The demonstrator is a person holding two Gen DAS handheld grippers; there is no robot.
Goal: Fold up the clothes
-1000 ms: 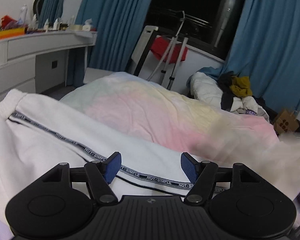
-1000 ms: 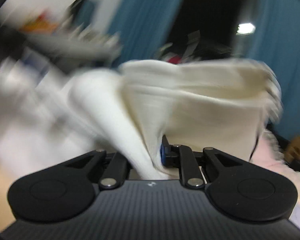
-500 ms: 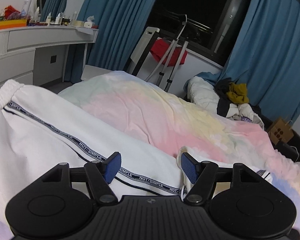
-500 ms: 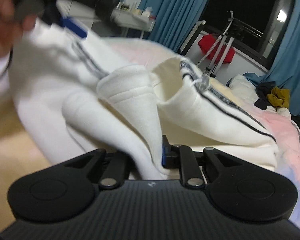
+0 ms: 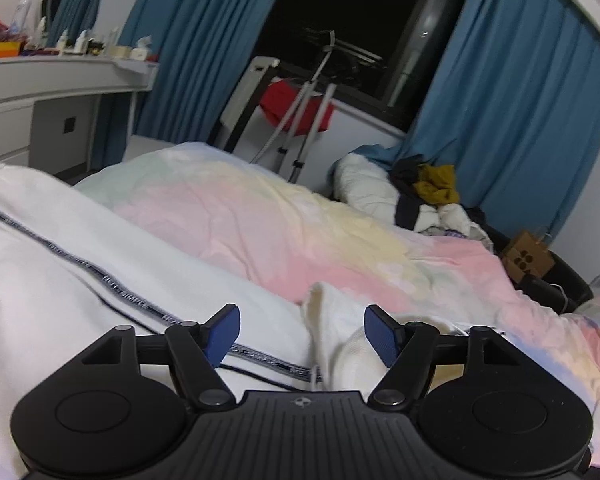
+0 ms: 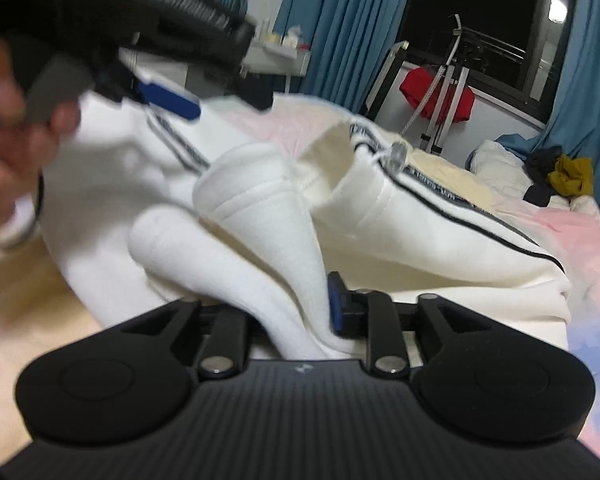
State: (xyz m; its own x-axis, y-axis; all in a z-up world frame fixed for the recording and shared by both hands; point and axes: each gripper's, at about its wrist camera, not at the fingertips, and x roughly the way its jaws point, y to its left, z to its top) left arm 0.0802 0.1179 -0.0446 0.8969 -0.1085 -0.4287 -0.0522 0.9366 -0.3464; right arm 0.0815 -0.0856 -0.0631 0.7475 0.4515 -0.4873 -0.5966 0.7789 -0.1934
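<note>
White trousers (image 5: 80, 248) with a dark lettered side stripe lie across the pastel bed cover (image 5: 284, 224). My left gripper (image 5: 302, 334) is open and empty just above them, with a folded cuff end (image 5: 340, 332) between its blue pads. In the right wrist view my right gripper (image 6: 300, 312) is shut on a bunched fold of the white trousers (image 6: 260, 216), whose leg end (image 6: 420, 232) lies doubled over. The left gripper (image 6: 168, 96) shows blurred at upper left there, open.
A white dressing table (image 5: 60, 84) with bottles stands at the left. A drying rack with a red cloth (image 5: 296, 108) stands by the dark window. A pile of clothes (image 5: 424, 192) lies at the bed's far end. A cardboard box (image 5: 528, 256) sits at the right.
My right gripper has carried the trouser leg over and laid it on the rest. The cuff end has come between my left fingers. The left gripper has shifted slightly.
</note>
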